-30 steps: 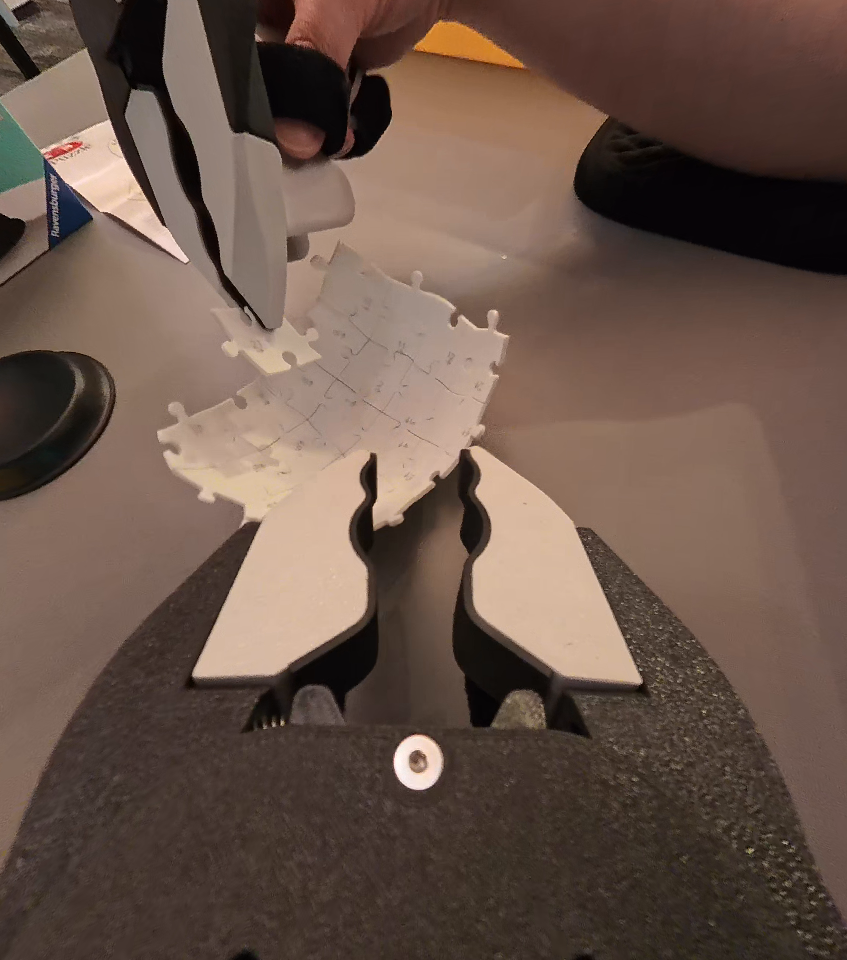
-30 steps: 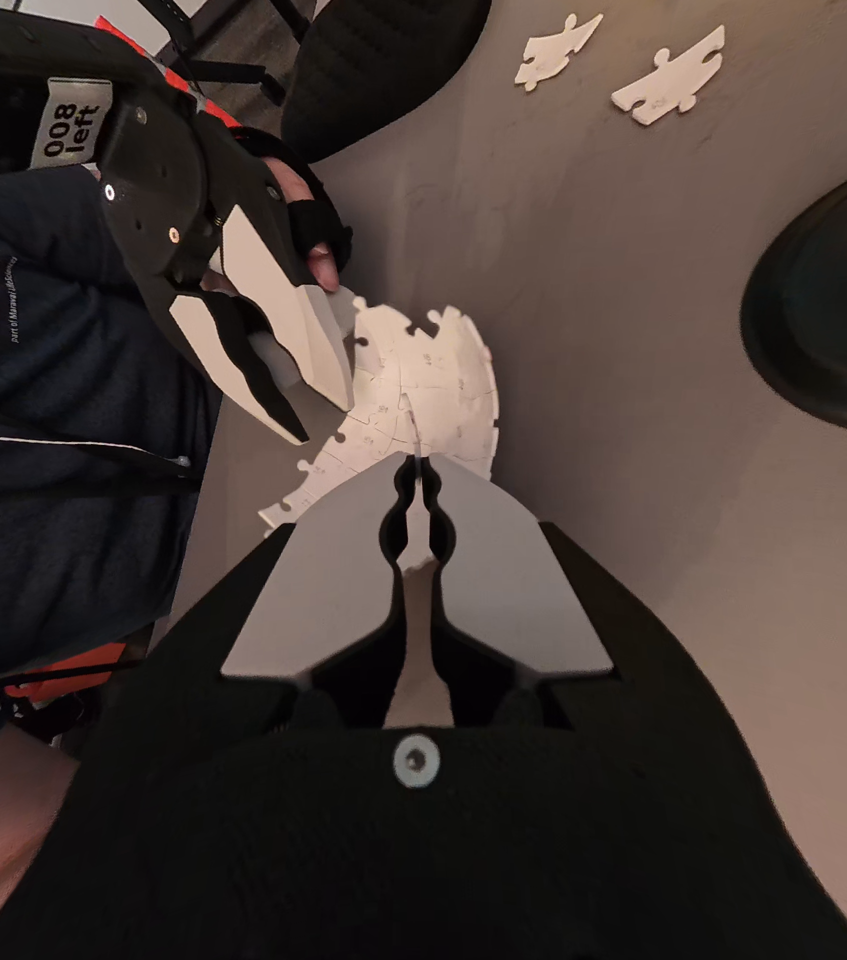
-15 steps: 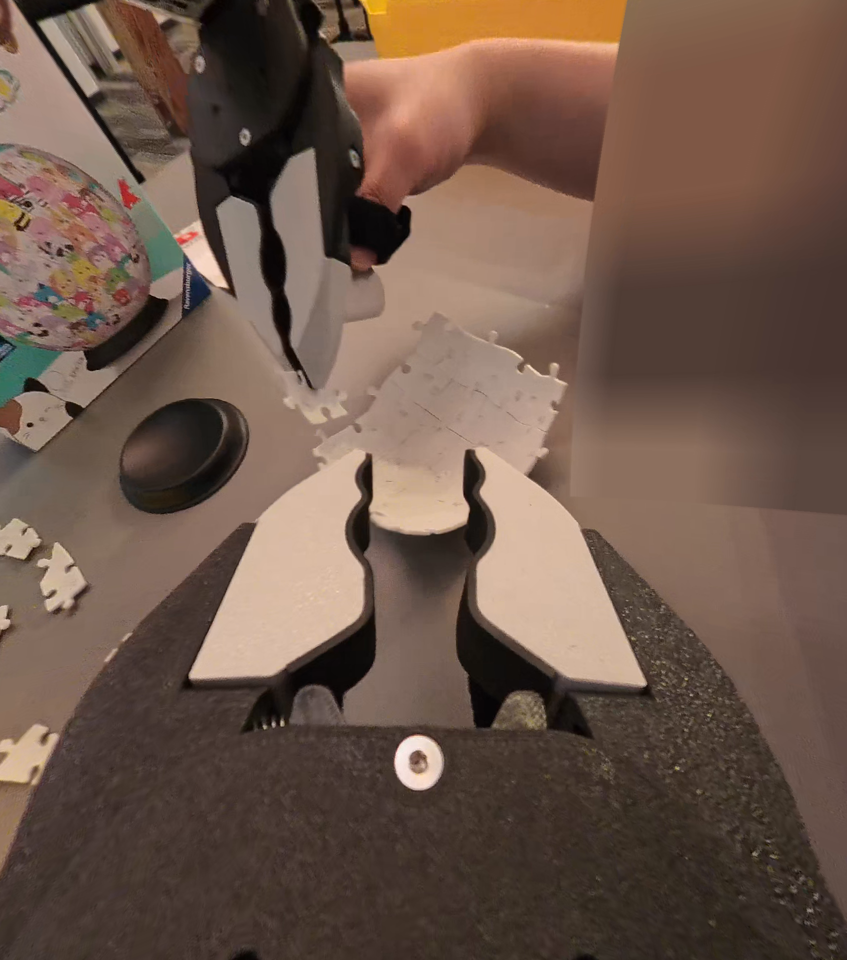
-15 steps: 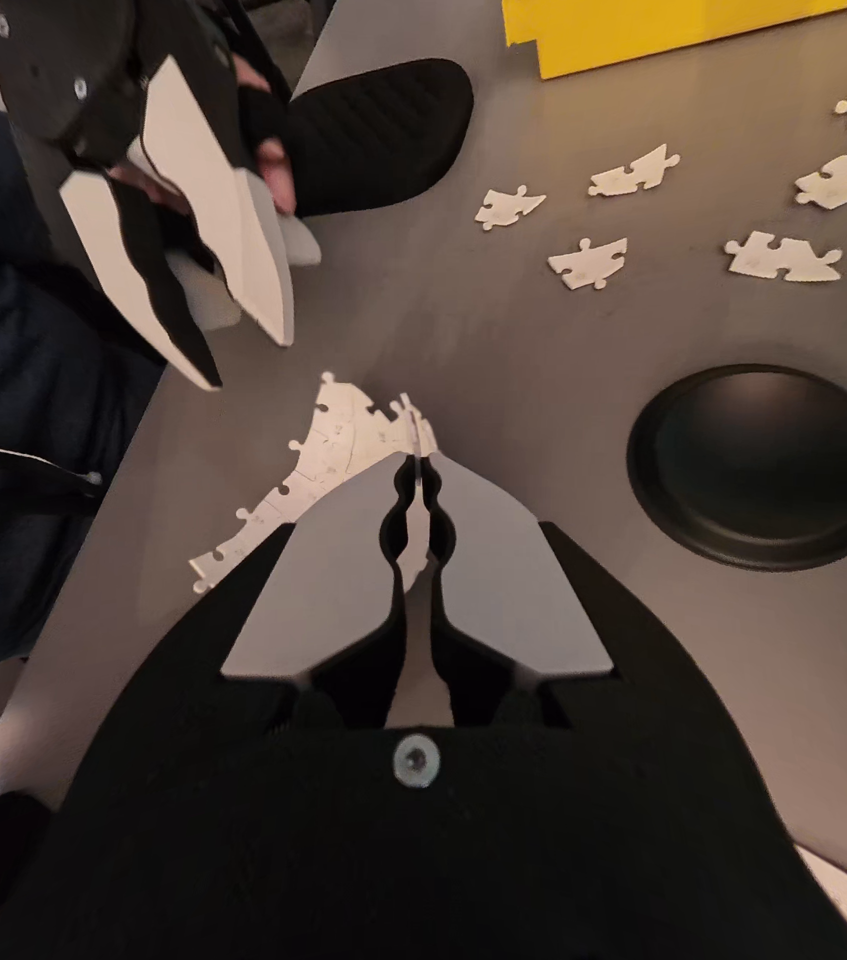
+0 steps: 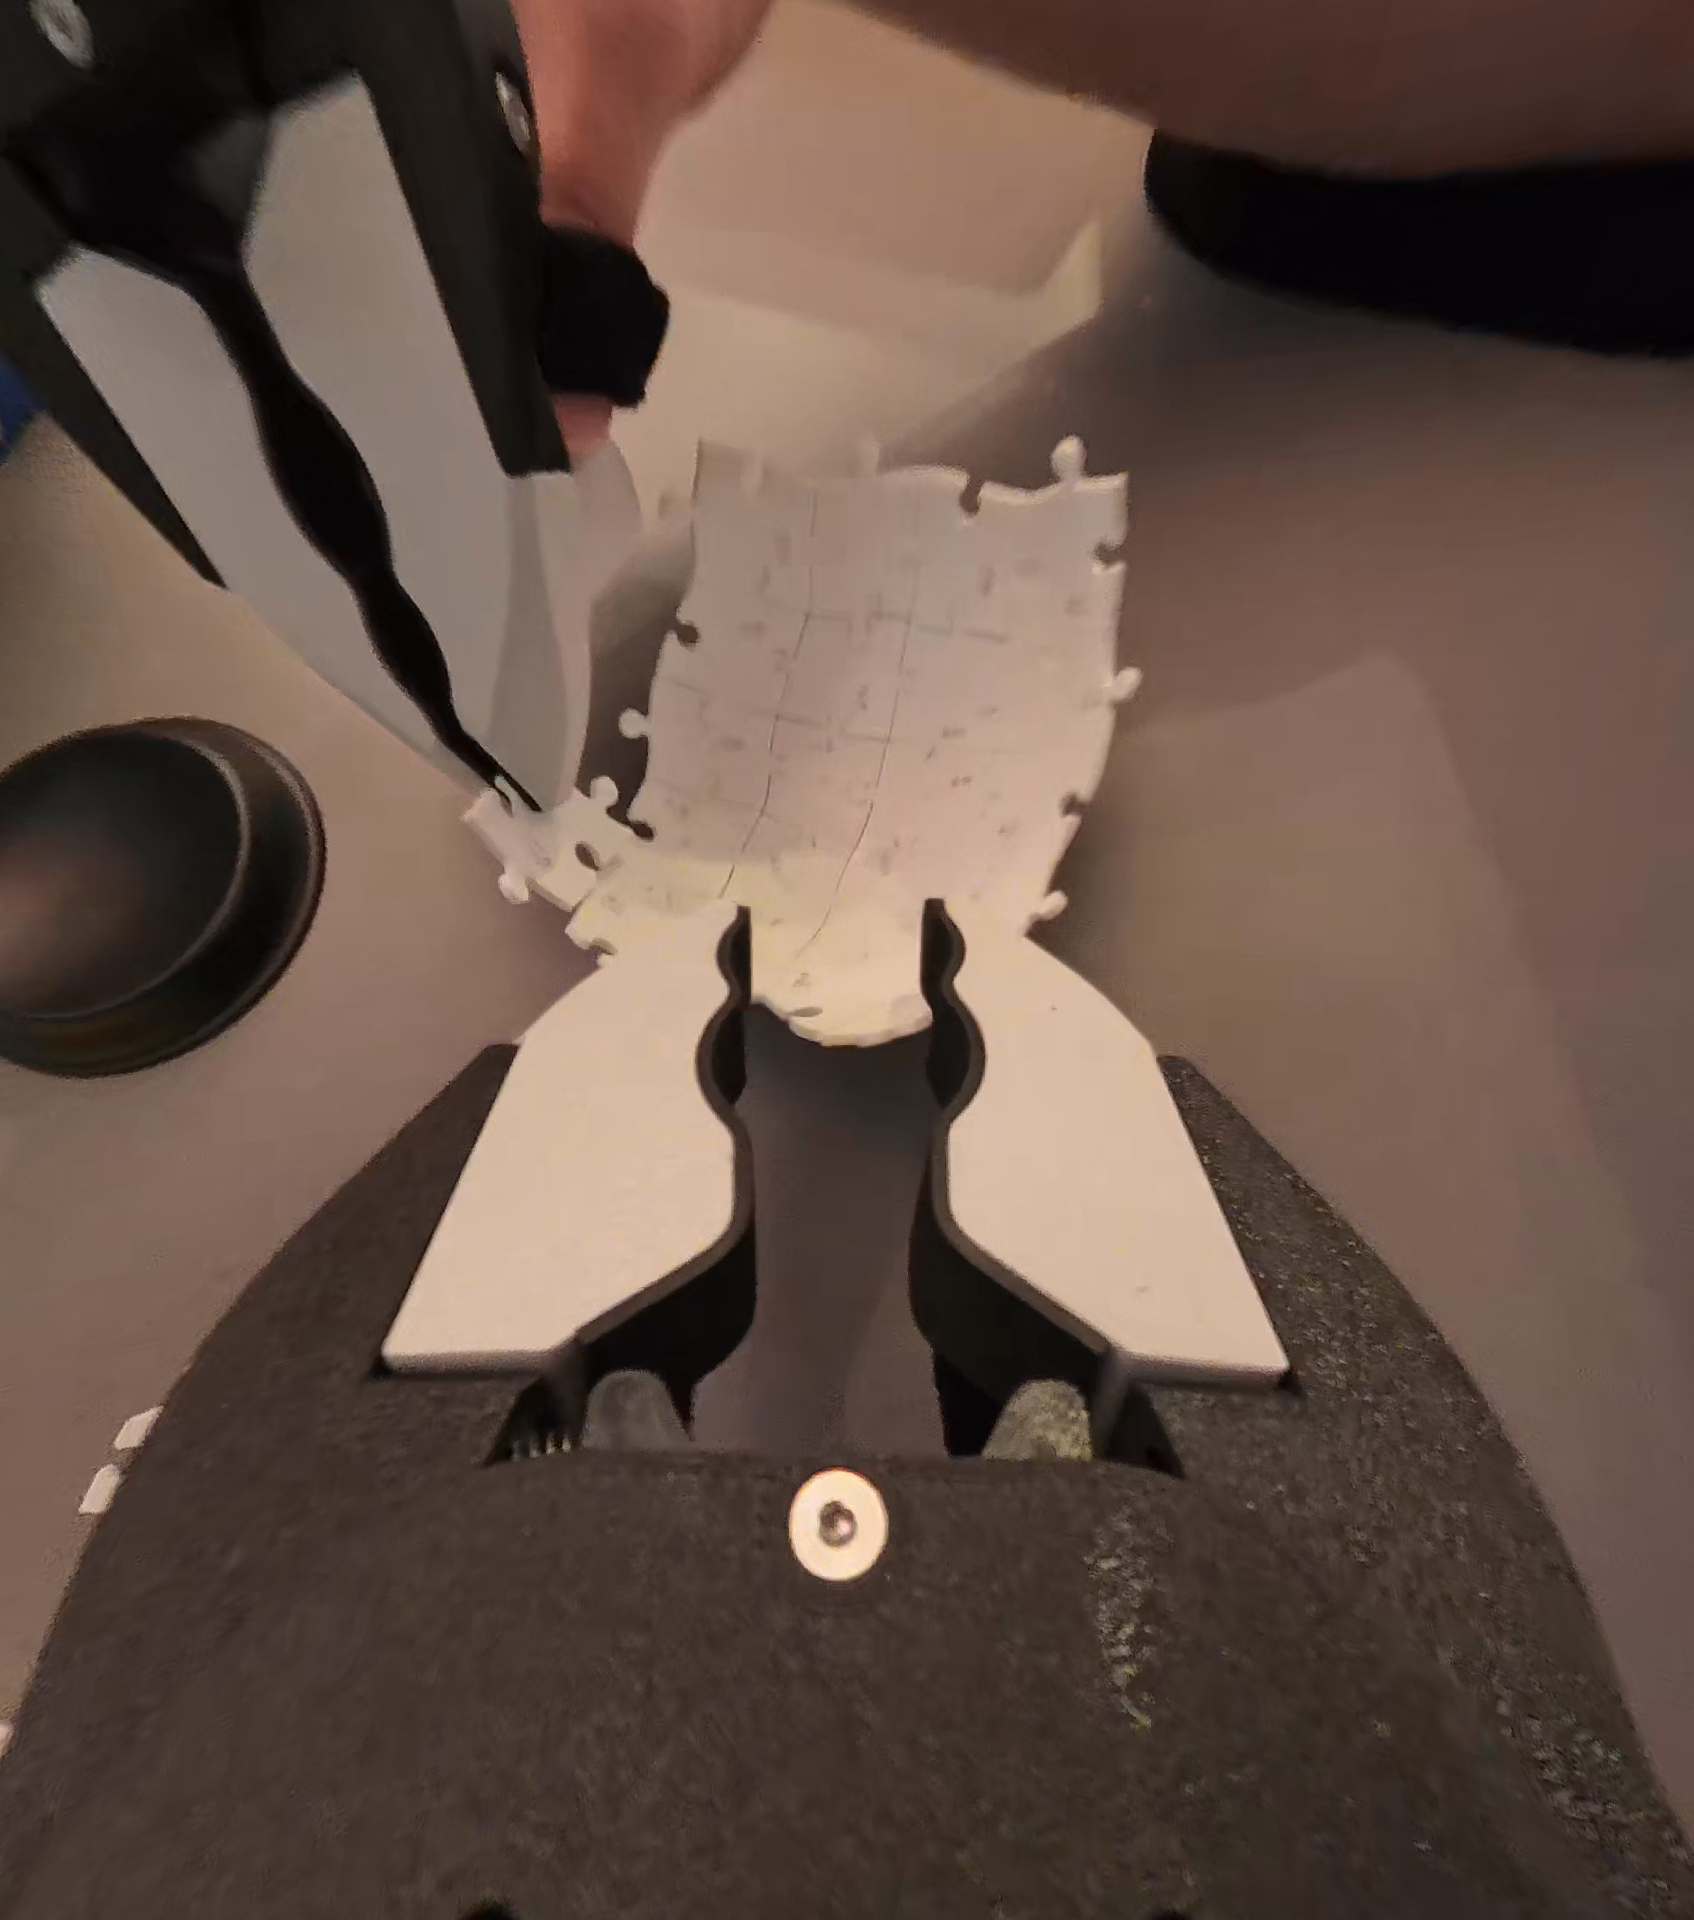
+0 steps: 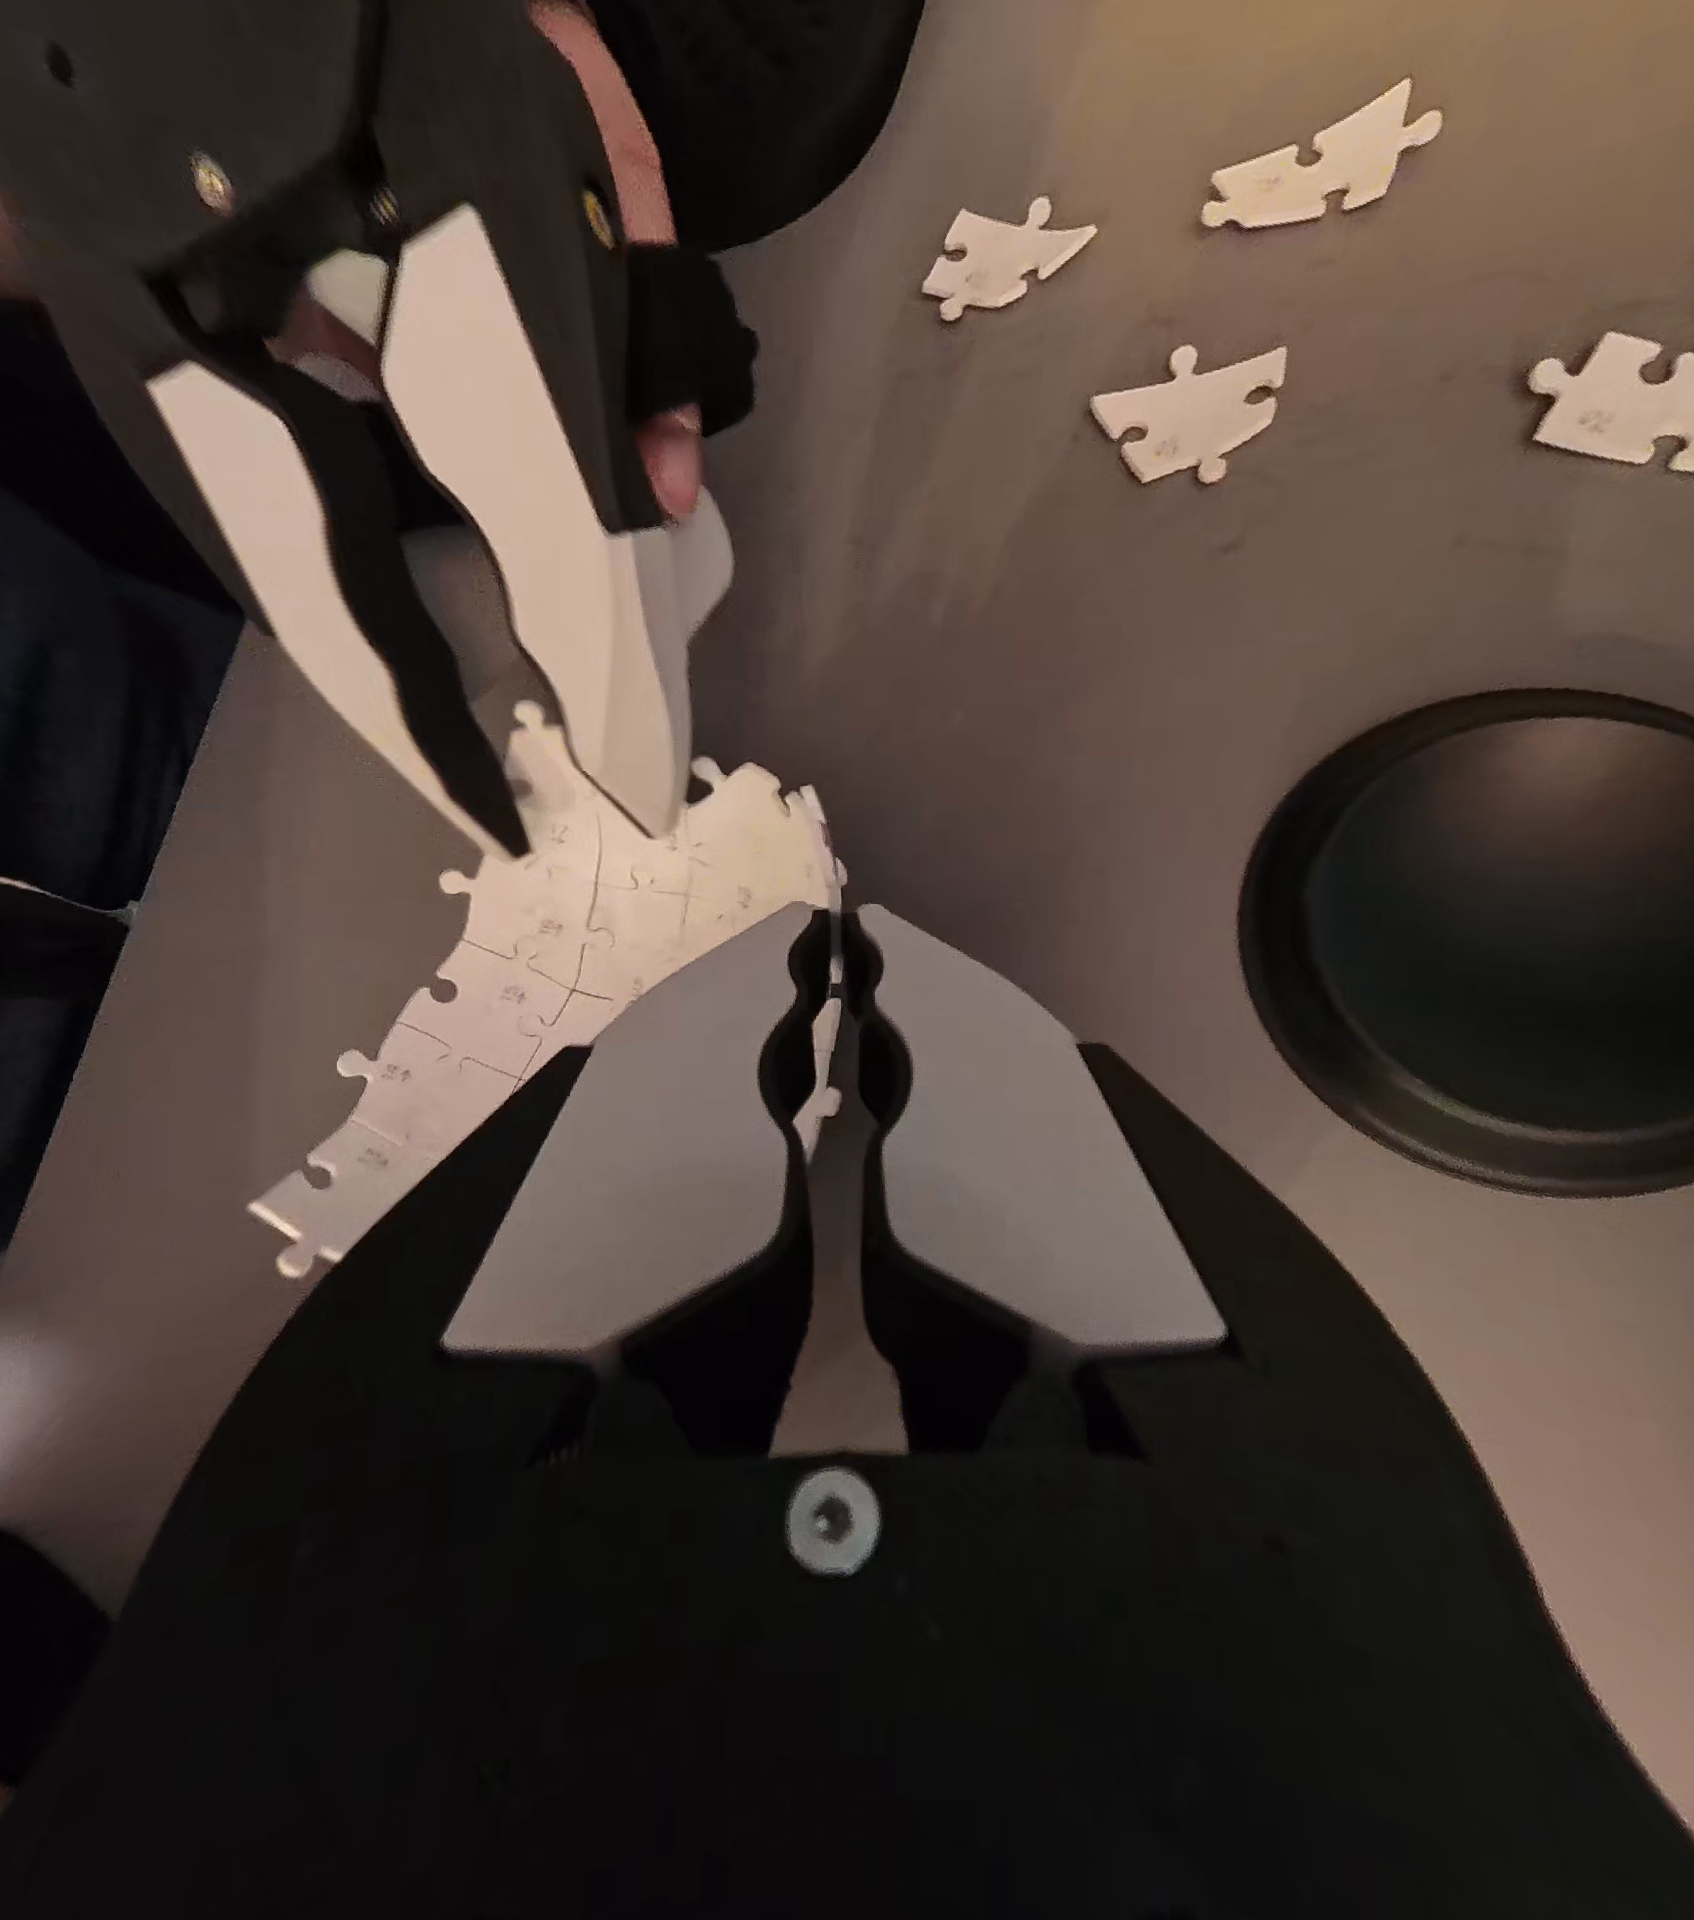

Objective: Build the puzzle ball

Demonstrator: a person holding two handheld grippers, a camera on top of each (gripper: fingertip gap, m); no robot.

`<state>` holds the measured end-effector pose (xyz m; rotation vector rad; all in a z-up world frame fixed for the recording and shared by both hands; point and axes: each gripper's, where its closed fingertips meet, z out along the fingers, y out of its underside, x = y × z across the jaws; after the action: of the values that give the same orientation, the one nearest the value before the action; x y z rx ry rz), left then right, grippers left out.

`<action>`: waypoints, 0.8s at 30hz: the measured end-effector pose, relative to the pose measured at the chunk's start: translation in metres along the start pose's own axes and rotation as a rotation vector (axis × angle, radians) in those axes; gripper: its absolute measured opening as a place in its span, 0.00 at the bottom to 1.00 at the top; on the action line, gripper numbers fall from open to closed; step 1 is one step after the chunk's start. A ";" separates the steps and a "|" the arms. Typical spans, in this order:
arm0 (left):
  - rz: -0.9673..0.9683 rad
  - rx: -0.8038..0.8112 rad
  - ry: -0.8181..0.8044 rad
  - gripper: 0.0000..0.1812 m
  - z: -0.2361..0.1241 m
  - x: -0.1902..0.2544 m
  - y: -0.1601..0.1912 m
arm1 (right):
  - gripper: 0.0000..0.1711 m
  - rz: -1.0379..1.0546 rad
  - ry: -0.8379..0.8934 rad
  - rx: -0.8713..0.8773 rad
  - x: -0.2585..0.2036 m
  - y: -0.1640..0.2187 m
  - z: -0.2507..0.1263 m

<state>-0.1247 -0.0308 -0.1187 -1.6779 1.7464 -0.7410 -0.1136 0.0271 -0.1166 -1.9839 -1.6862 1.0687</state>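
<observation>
At lower centre of the left wrist view: left gripper, fingers spread apart, lower rim of a curved white puzzle shell lying between the tips. Cannot tell whether the pads touch that rim. Shell tilted up off the grey table, hollow side toward the camera, knobs and notches along its edges.

Coming down from the upper left of that view: right gripper, clenched on a single white puzzle piece. Piece pressed against the shell's lower left edge, touching it; too blurred to say whether locked in.

Seen from the right wrist view: right gripper at centre, fingers nearly together, thin white edge of the puzzle piece pinched between them. Shell just left of the tips, sweeping toward the lower left. Left gripper reaching in from the upper left, one knob of the shell's rim between its parted fingers.

At the right of this view, well apart from the shell: round black stand. Same stand at the left of the left wrist view. Along the upper right: loose pieces scattered flat on the table.
</observation>
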 end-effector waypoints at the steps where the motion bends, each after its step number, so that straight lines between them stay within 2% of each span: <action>1: 0.010 -0.026 -0.004 0.17 0.003 -0.001 0.005 | 0.02 0.000 -0.002 -0.003 0.000 0.000 0.000; 24: -0.172 -0.034 0.137 0.22 0.014 -0.009 0.020 | 0.02 -0.003 -0.016 -0.077 0.014 0.003 0.005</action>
<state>-0.1268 -0.0202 -0.1426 -1.8562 1.7304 -0.9277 -0.1144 0.0383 -0.1264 -2.0246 -1.7630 1.0354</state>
